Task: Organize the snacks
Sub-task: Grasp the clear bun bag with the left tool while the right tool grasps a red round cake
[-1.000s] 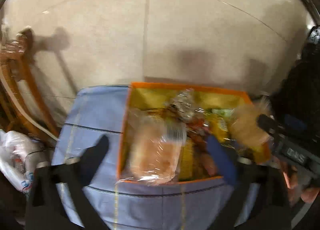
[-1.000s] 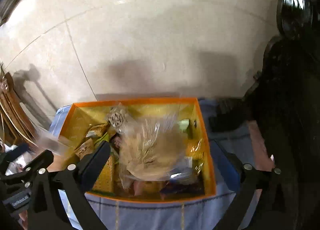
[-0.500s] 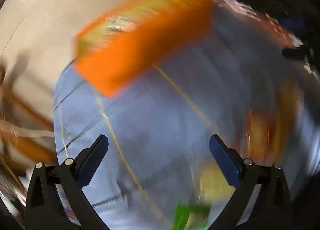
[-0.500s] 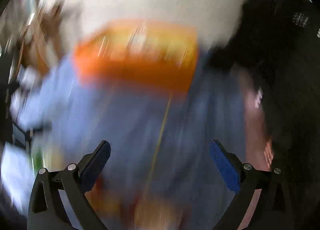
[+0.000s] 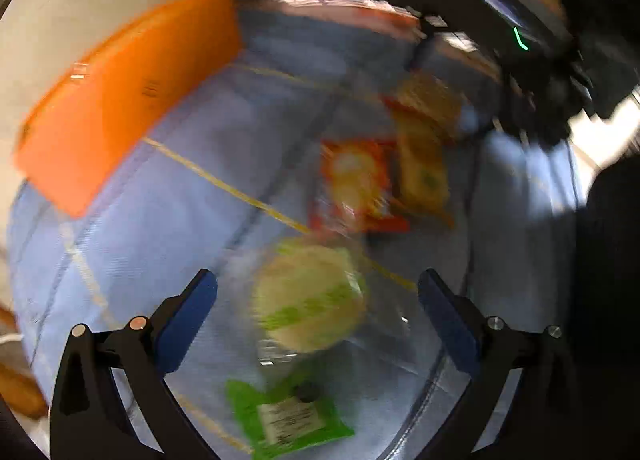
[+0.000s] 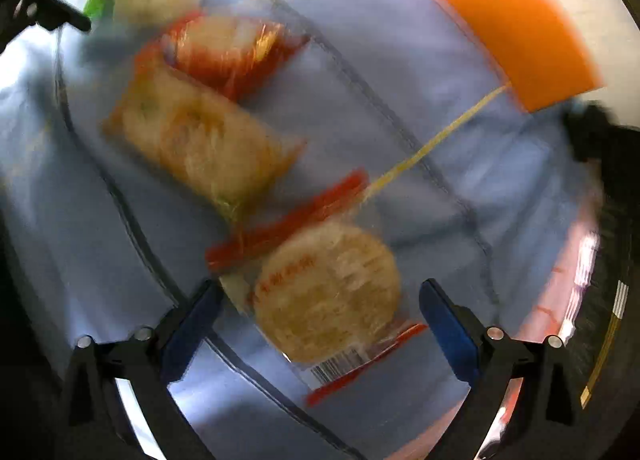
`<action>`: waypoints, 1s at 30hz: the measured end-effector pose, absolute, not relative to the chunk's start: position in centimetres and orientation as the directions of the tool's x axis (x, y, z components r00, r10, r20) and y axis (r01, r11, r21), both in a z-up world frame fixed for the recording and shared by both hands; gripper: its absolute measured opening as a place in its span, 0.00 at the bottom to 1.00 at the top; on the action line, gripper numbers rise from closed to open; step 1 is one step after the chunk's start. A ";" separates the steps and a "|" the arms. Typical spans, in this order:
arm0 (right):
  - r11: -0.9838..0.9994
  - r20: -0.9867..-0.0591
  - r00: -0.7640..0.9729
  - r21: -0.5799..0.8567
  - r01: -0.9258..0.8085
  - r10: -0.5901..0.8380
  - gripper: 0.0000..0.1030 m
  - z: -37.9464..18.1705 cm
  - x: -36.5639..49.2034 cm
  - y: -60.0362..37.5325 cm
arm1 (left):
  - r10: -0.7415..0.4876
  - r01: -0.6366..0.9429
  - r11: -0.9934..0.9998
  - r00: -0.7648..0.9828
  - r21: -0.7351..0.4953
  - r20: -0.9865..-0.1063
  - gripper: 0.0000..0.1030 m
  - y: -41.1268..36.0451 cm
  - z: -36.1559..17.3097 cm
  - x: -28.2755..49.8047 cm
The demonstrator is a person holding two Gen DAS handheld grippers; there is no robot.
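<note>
**Two round cakes, one in front of each pair of tongs**

The round pale cake in a clear wrapper with red ends [image 6: 326, 294] lies flat on the blue checked cloth [image 6: 400, 71], straight ahead of the right tongs [image 6: 320, 324] and centred between their blue pads, which stand wide apart and hold nothing. The wrapper's long axis runs on a slant, from its barcoded end near the right-hand pad up toward the left; the cake itself is round, so its direction should matter little to a grip. Beyond it lie a long yellowish packet [image 6: 200, 143] and a red one [image 6: 228, 47], both well clear.

On the other side, a round cake in a green-striped clear wrapper [image 5: 310, 296] sits likewise between the spread, empty fingers of the left tongs [image 5: 318, 312], with a green packet [image 5: 286, 418] just nearer the camera. Each tool is closest to its own cake. The orange box [image 5: 128, 95] stands at the far edge of the surface, its contents hidden here. Both views are smeared.
</note>
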State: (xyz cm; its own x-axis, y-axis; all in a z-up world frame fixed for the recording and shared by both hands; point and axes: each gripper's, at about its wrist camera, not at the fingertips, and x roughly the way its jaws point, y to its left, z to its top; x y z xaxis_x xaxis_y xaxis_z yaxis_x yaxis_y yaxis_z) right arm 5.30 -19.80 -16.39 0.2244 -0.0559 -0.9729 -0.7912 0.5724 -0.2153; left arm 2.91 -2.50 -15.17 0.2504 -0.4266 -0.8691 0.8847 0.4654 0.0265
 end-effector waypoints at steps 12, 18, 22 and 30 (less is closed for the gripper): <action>0.909 -0.985 0.172 -0.082 -0.408 -0.011 0.70 -13.3 5.3 -22.3 | -0.291 0.597 0.798 0.256 -0.086 -0.922 0.51 -0.5 -16.4 5.5; 0.968 -0.978 0.206 -0.031 -0.250 0.022 0.70 -10.7 4.7 -23.5 | -0.285 0.552 0.828 0.260 -0.100 -0.922 0.49 0.8 -14.5 4.0; 0.987 -0.966 0.258 -0.041 -0.158 0.001 0.70 -6.4 6.9 -25.7 | -0.293 0.497 0.862 0.328 -0.100 -0.898 0.43 1.2 -11.4 6.2; 0.995 -0.862 0.499 0.059 -0.084 0.093 0.70 4.1 12.4 -27.8 | -0.308 0.429 0.898 0.461 -0.095 -0.832 0.42 1.9 -4.6 12.6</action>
